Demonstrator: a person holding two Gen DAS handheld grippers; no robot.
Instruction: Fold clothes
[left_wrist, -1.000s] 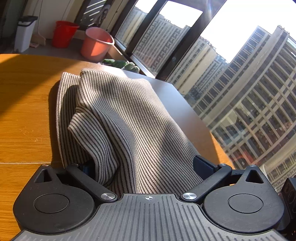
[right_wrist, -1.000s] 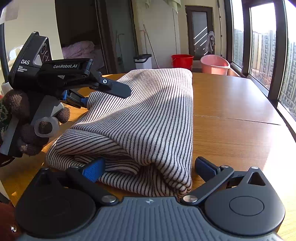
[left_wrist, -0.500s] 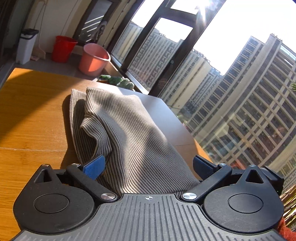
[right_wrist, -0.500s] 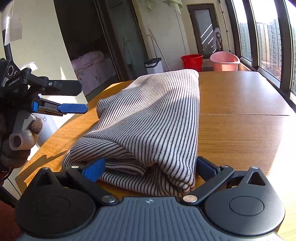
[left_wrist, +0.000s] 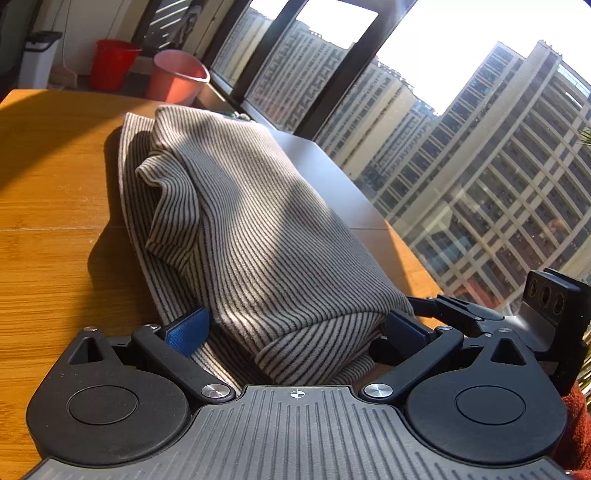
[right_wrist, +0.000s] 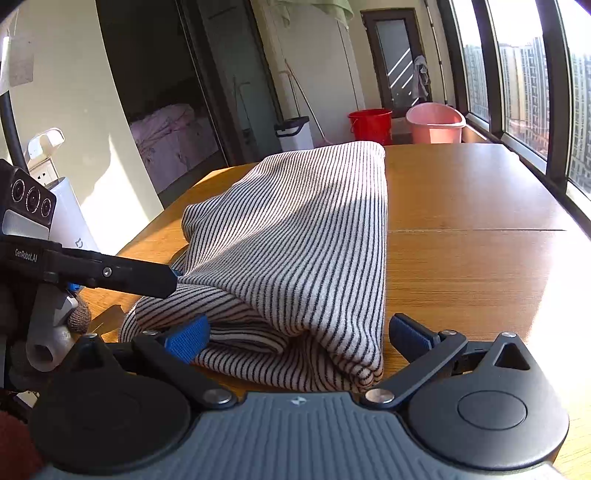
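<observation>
A white garment with thin black stripes (left_wrist: 251, 229) lies folded in a long thick bundle on the wooden table (left_wrist: 48, 192); it also shows in the right wrist view (right_wrist: 303, 236). My left gripper (left_wrist: 295, 328) is open, its blue pads on either side of the bundle's near end. My right gripper (right_wrist: 299, 338) is open around the same end's corner, just to the right of the left one. The left gripper's finger (right_wrist: 122, 273) shows at the left of the right wrist view, touching the cloth's edge.
A pink tub (right_wrist: 436, 123), a red bucket (right_wrist: 371, 123) and a white bin (right_wrist: 295, 133) stand on the floor beyond the table's far end. Large windows (right_wrist: 535, 92) run along the right side. A white appliance (right_wrist: 70, 221) stands left of the table.
The left gripper drew back and up from the cloth, then came back down around the bundle's near end. The right gripper stayed open around the corner.
</observation>
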